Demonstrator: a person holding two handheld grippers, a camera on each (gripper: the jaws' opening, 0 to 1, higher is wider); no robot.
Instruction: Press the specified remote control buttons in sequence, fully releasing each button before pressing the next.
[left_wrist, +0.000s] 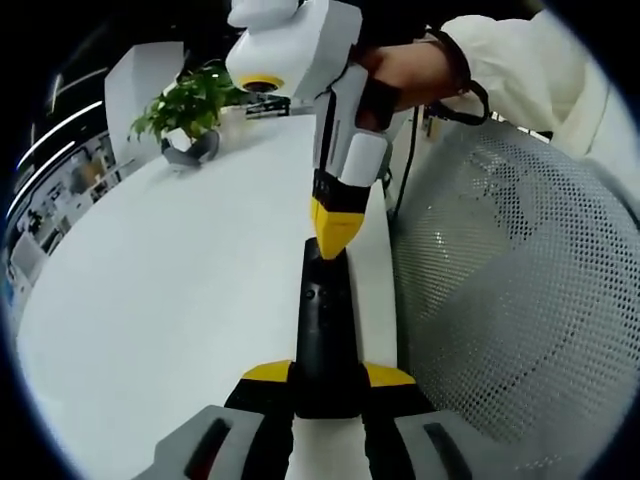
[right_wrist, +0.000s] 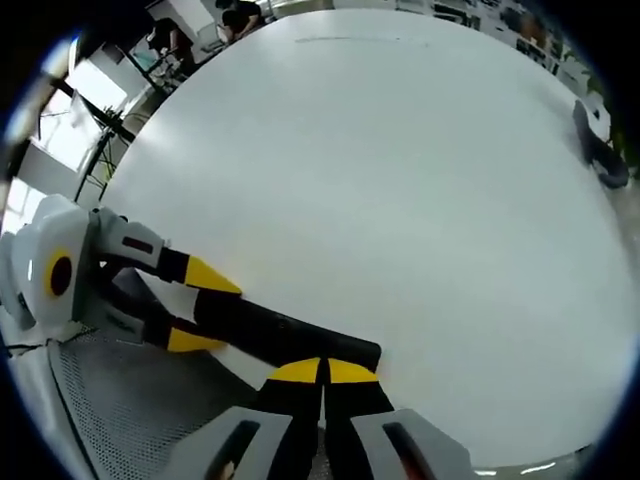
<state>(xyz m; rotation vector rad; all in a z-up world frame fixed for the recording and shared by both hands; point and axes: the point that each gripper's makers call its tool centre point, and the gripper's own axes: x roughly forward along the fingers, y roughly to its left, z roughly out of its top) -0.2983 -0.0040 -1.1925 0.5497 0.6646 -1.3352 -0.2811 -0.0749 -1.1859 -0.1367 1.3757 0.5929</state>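
Observation:
A long black remote control (left_wrist: 325, 320) lies lengthwise along the edge of the white table (left_wrist: 170, 290). My left gripper (left_wrist: 328, 376) is shut on its near end, one yellow-tipped jaw on each side. My right gripper (left_wrist: 333, 232) comes down from above with its yellow tips shut together, touching the remote's far end. In the right gripper view the right gripper (right_wrist: 322, 372) has its tips closed over the end of the remote (right_wrist: 285, 335), while the left gripper (right_wrist: 203, 308) clamps the other end from the left.
A potted plant (left_wrist: 188, 102) stands at the far end of the table. A white mesh chair (left_wrist: 510, 310) sits close against the table's edge. A person's hand (left_wrist: 412, 72) in a white sleeve holds the right gripper. A dark object (right_wrist: 600, 150) lies near the table's far right rim.

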